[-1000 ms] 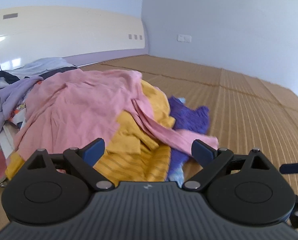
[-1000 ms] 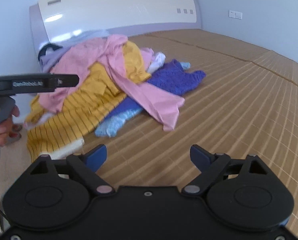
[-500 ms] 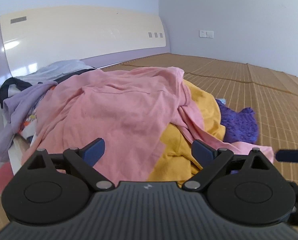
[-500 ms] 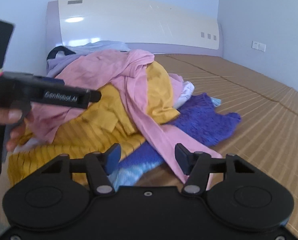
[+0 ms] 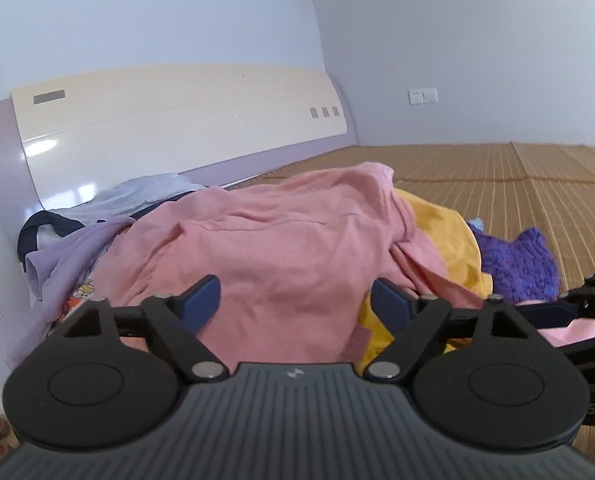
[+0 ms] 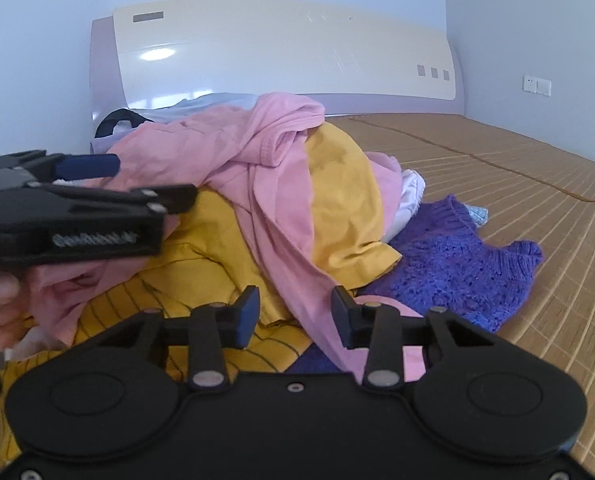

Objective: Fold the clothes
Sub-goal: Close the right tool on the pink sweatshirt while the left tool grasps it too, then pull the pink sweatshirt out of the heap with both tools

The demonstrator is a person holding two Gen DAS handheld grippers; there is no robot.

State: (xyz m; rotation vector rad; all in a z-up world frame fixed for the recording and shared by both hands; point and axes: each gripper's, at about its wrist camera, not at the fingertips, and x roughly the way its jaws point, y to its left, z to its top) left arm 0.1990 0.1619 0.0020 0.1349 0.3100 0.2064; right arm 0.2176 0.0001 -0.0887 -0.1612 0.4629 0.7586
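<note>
Your right gripper point(image 6: 293, 316) straddles the pink top's point(image 6: 257, 184) trailing sleeve, fingers closing but not yet pinching. Your left gripper point(image 5: 295, 304) hovers over its body atop the pile on the bed point(image 5: 537, 184), fingers spread, closing, ready to lift it.

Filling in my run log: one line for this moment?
step: reach for pink garment | left gripper: closing, nothing gripped | right gripper: closing around pink sleeve

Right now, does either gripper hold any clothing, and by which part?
Nothing is held yet. The right gripper is closing around the pink garment's hanging strip; the left gripper, wide, is closing over its body.
</note>
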